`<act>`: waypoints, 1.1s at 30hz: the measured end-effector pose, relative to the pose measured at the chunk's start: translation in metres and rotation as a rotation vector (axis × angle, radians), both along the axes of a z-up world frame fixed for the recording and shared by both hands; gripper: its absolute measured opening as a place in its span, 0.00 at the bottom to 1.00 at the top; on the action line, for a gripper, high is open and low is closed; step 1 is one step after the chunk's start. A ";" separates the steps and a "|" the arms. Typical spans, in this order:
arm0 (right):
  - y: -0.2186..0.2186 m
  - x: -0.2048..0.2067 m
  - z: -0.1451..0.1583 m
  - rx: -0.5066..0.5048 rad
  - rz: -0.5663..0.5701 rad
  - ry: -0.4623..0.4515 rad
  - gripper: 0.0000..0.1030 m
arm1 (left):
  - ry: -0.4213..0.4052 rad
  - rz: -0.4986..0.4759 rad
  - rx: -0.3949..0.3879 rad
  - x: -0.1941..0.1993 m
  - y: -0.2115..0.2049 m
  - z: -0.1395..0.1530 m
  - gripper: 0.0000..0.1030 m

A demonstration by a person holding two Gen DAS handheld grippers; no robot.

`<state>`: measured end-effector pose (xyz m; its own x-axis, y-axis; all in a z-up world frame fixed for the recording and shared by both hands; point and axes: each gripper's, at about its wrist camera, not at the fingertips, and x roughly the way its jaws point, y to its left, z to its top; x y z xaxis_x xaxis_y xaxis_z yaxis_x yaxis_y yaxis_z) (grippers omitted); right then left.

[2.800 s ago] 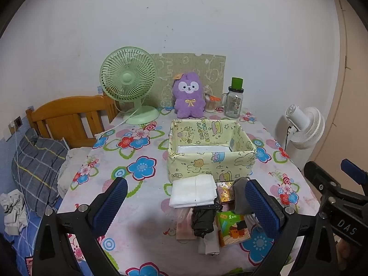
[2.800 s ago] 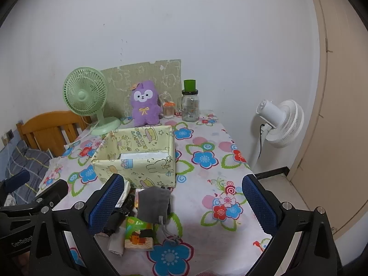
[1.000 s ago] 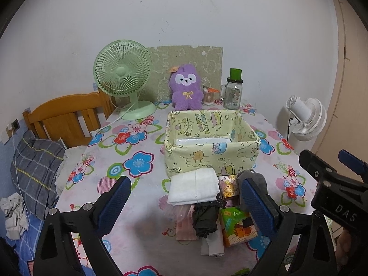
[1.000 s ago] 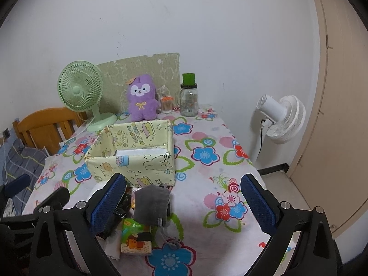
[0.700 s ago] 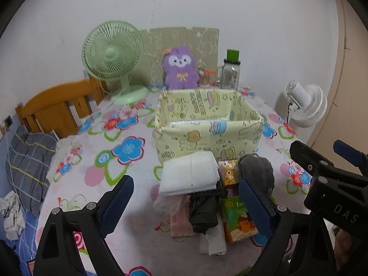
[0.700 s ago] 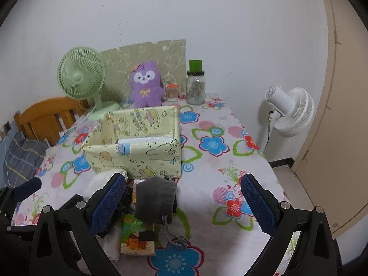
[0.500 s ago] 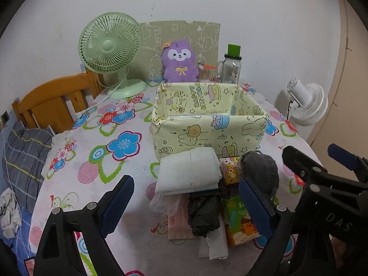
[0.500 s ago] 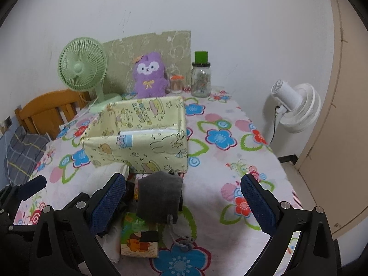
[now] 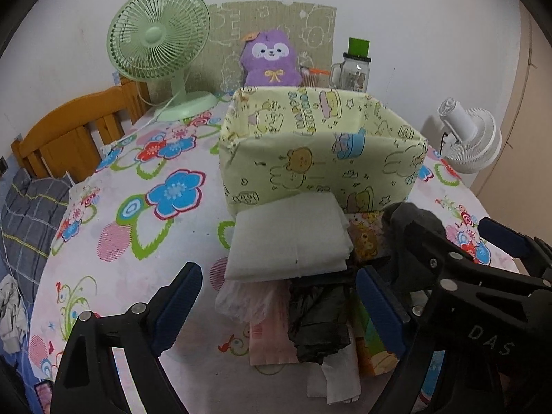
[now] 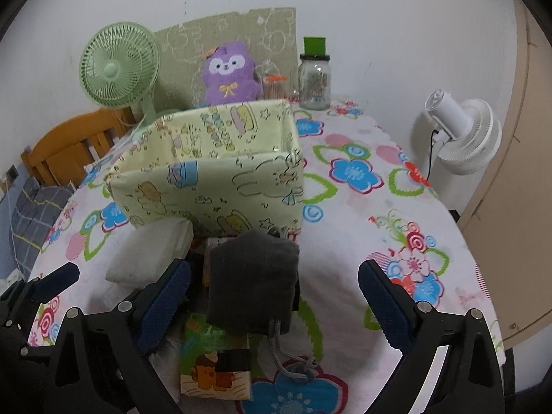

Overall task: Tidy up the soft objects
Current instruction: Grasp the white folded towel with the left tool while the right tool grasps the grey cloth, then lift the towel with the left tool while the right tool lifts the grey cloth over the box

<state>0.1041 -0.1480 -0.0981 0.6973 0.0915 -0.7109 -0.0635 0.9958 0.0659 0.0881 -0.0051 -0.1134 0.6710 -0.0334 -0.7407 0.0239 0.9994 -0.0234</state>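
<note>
A pile of soft things lies in front of a yellow cartoon-print fabric box point(image 9: 321, 169), also in the right wrist view point(image 10: 210, 186). A folded white cloth point(image 9: 289, 238) tops the pile's left side, with a black crumpled bag point(image 9: 317, 317) and pink packet point(image 9: 269, 341) below it. A grey pouch point(image 10: 252, 286) with a cord sits on a green tissue pack point(image 10: 214, 369). My left gripper point(image 9: 279, 310) is open over the cloth and black bag. My right gripper point(image 10: 276, 305) is open, straddling the grey pouch.
A green desk fan point(image 9: 162, 55), purple plush point(image 9: 270, 57) and a glass jar with green lid point(image 9: 355, 69) stand at the table's back. A white fan point(image 9: 469, 138) stands off the right edge. A wooden chair point(image 9: 69, 131) is at left.
Both grippers have moved forward and down toward the pile; the box and the soft things now look larger and nearer. Both stay open.
</note>
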 end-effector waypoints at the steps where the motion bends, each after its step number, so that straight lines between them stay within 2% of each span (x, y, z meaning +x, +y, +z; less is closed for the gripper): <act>1: 0.000 0.002 -0.003 0.003 0.001 0.007 0.95 | 0.006 0.000 -0.002 0.000 -0.001 -0.001 0.89; 7: 0.000 0.016 -0.017 0.032 -0.011 0.060 0.92 | 0.014 -0.015 0.008 0.006 -0.008 -0.008 0.87; 13: 0.002 0.026 -0.025 0.039 0.004 0.100 0.78 | 0.035 -0.023 0.009 0.016 -0.012 -0.014 0.87; 17: 0.003 0.031 -0.026 0.063 0.030 0.132 0.61 | 0.052 -0.035 -0.007 0.022 -0.013 -0.016 0.87; 23: 0.007 0.032 -0.019 0.046 0.040 0.109 0.56 | 0.047 -0.030 -0.032 0.027 -0.009 -0.015 0.88; 33: 0.006 0.040 -0.014 0.044 0.018 0.101 0.55 | 0.050 -0.041 -0.046 0.043 -0.004 -0.015 0.89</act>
<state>0.1446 -0.1416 -0.1116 0.6205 0.1366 -0.7723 -0.0726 0.9905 0.1169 0.1307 -0.0095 -0.1279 0.6305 -0.0950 -0.7703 0.0624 0.9955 -0.0717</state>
